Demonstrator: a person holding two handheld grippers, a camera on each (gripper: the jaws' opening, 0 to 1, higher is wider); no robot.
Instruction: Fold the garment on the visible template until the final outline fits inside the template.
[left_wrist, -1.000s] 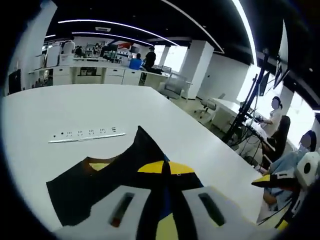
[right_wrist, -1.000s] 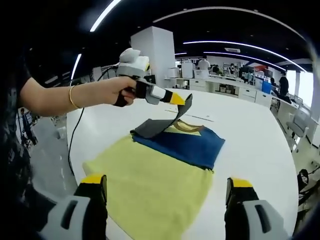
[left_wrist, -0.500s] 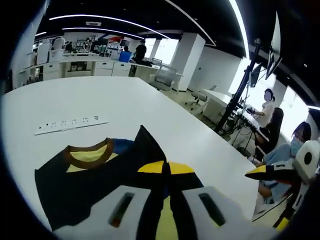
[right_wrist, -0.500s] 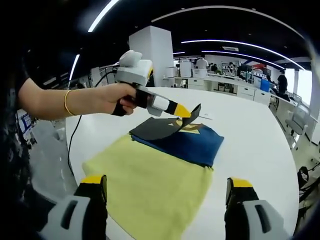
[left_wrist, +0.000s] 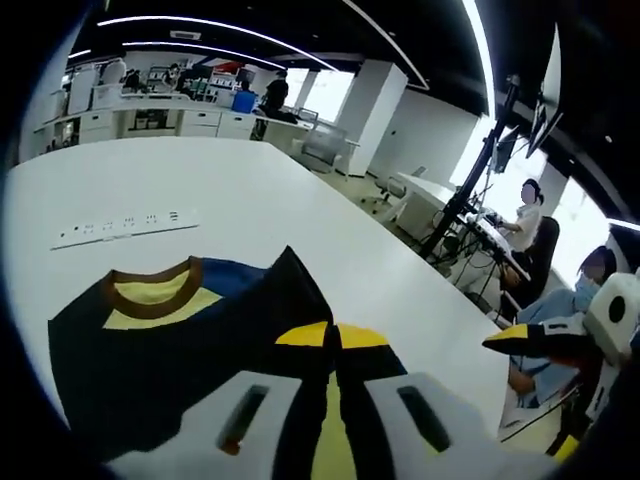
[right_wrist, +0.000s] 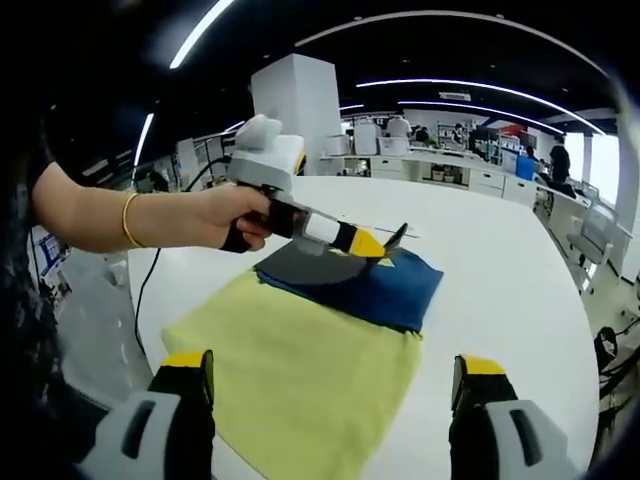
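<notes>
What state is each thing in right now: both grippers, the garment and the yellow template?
left gripper: shut on a dark flap of the garment, held low over the folded part.
right gripper: open, holding nothing.
garment: partly folded, lying flat except for the pinched flap.
yellow template: spread flat on the white table, garment on its far end.

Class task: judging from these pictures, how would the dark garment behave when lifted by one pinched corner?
Likely floppy: the garment flap pinched by the left gripper curves and droops. Probably light, since one pinch lifts it. It may drag on the yellow cloth rather than slide.
</notes>
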